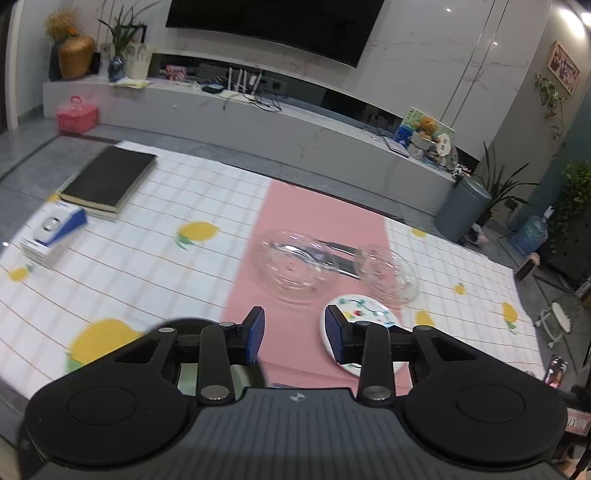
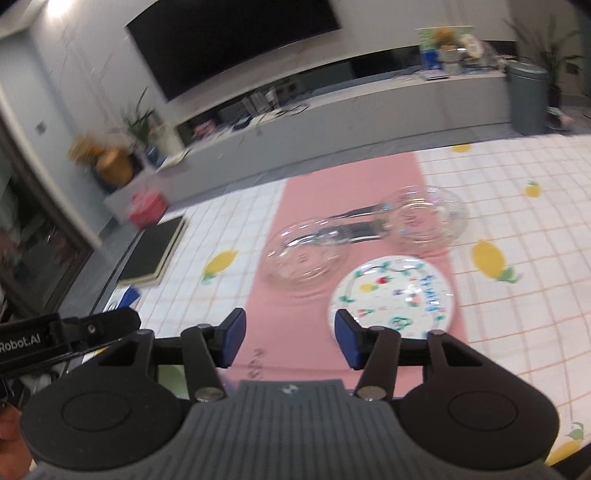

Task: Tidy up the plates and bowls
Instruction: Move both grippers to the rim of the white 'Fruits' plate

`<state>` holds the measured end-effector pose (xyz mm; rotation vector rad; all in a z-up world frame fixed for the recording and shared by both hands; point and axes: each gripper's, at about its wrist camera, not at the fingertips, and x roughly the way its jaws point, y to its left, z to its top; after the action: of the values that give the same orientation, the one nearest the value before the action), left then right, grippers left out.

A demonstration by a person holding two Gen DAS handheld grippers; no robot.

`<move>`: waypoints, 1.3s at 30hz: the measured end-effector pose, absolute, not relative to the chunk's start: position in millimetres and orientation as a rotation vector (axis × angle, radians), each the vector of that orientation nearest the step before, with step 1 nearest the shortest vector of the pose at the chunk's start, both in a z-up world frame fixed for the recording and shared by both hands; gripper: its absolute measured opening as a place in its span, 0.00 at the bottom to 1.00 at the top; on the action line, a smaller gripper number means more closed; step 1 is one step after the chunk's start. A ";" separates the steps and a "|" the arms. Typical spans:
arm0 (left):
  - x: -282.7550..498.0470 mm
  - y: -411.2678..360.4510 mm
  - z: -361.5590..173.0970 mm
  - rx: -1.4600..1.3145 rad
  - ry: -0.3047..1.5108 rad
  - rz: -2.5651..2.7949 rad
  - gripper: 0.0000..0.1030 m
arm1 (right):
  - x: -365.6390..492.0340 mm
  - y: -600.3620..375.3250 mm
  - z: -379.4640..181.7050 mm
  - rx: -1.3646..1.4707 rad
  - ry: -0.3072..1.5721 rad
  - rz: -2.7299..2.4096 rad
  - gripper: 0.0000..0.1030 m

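Plate point(image 1: 364, 314) half hidden behind left gripper point(image 1: 294, 334) (jaws parted, empty).

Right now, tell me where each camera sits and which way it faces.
Left wrist: on the left gripper, looking down over the table at a glass plate, glass bowl and painted plate; its open jaws show.
Right wrist: on the right gripper, same aim; its open jaws and the left gripper's side show.
Shared: all three dishes, TV.

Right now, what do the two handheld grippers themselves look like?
Both match: the left gripper and right gripper have matte black linkage arms with silver pivot pins, blue pads on the fingers, round black side housings and a ribbed grey body bearing a small logo.
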<state>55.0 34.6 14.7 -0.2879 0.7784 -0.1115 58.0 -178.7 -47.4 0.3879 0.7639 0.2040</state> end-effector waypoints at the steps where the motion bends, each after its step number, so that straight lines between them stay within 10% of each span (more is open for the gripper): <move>1: 55.3 30.4 11.4 -0.298 0.779 -0.115 0.41 | 55.6 -186.7 -49.9 0.401 0.759 0.193 0.55; 39: 140.8 -59.7 -126.4 -0.302 0.834 -0.007 0.49 | 143.0 -287.3 -177.2 0.500 0.856 0.101 0.36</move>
<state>140.8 -59.7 -126.4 -0.3021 0.8337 -0.0065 142.9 -287.3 -177.2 0.5001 0.8558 0.1011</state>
